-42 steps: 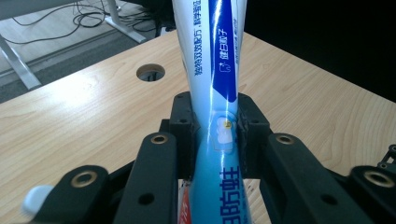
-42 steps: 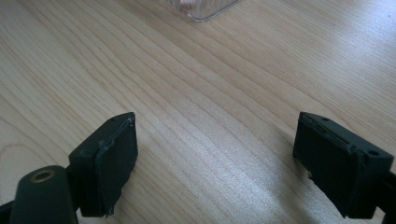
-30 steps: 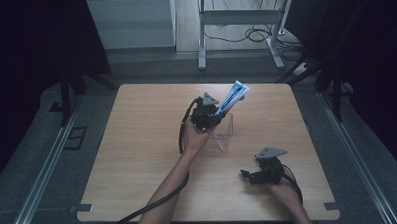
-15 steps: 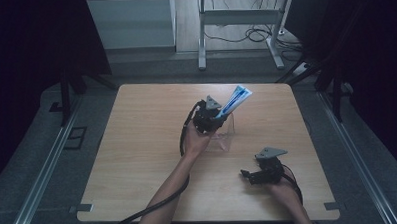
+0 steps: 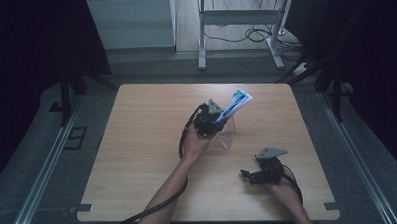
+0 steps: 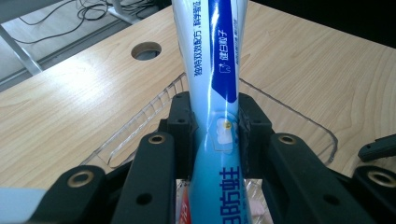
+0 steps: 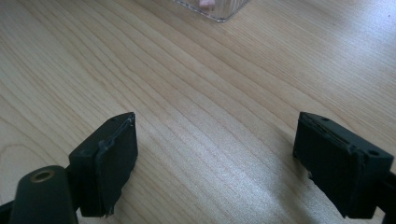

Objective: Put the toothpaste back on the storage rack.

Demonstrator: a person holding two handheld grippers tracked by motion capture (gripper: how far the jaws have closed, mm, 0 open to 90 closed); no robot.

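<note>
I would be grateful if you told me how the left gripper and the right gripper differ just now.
The left gripper is shut on a blue toothpaste tube; the right gripper stands open with nothing between its jaws. The left one is over the clear tray; the right sits apart, low by the table. Both have black jaws.

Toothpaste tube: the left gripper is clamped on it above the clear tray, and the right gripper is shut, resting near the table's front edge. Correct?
Not quite. The right gripper is open, jaws wide apart over bare wood in the right gripper view. The left gripper does clamp the toothpaste tube above the clear tray.
</note>
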